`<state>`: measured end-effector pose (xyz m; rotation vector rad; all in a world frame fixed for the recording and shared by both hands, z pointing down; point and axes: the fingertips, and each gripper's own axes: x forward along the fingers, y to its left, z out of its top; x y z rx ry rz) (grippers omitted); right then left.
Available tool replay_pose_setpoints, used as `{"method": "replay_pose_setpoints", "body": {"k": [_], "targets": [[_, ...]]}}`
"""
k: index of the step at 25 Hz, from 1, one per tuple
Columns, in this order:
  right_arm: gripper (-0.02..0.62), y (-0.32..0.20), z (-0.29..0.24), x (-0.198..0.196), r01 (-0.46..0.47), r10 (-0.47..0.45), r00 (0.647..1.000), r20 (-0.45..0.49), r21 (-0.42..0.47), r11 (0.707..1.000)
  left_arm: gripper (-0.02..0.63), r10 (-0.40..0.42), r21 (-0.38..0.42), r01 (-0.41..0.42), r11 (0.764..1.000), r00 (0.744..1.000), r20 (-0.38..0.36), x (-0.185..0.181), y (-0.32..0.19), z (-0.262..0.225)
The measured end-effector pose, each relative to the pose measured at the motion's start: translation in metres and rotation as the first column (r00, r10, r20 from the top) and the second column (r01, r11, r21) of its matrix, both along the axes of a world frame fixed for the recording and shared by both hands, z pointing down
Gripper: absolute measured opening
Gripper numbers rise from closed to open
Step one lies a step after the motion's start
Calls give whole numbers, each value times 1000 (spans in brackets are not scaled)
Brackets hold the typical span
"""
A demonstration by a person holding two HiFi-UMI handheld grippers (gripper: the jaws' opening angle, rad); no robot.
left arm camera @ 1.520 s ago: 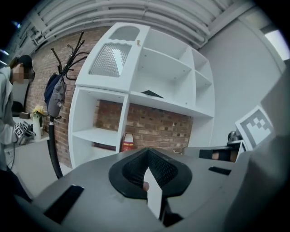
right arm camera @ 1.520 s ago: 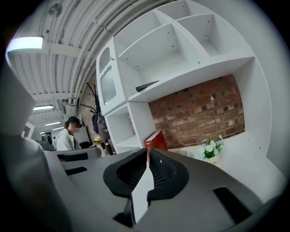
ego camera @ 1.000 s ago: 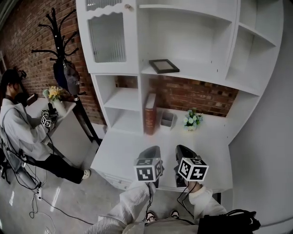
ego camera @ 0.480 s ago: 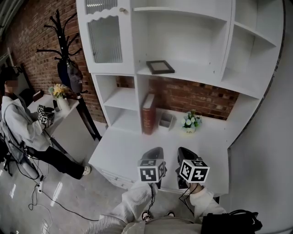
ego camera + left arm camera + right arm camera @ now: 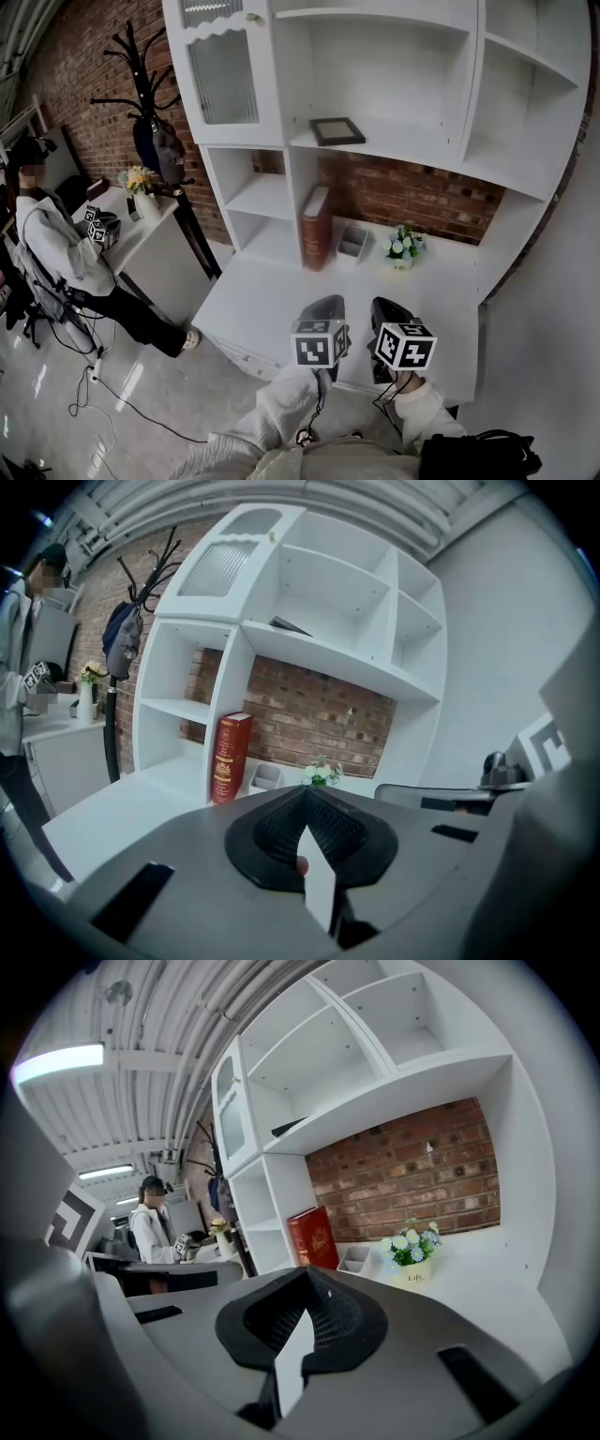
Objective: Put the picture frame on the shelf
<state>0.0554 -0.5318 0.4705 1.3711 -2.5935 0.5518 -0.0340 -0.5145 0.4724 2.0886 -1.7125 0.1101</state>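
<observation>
The black picture frame [image 5: 337, 130] lies flat on the middle shelf of the white shelving unit [image 5: 394, 150]. Only its dark edge shows in the left gripper view [image 5: 289, 625] and in the right gripper view [image 5: 289, 1128]. My left gripper [image 5: 327, 304] and right gripper [image 5: 384, 306] hover side by side over the front of the white desk surface [image 5: 272, 300], far below the frame. Both are shut with nothing between their pads, as the left gripper [image 5: 305, 794] and right gripper [image 5: 305, 1277] show in their own views.
A red book [image 5: 316, 228] stands at the back of the desk beside a small grey tray [image 5: 352, 242] and a pot of flowers [image 5: 403, 247]. To the left are a coat rack [image 5: 150, 103], a white side table [image 5: 155, 220] and a seated person [image 5: 56, 253] holding grippers.
The head view has shifted a little, so the shelving sits slightly further right. Both grippers stay low and shut. The frame has not moved.
</observation>
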Motion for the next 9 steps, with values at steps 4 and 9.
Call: {"method": "replay_pose_setpoints", "body": {"k": [4,9], "targets": [[23,4,6,-3,23,-23,999,-26,-1,1000,9,-8,-13,8,1000,1000,-2,0,2,4],[23,2,12,3,19,-19,1000,-19,-20,1000,8,-10,-13,10,1000,1000,-1,4,2,6]]}}
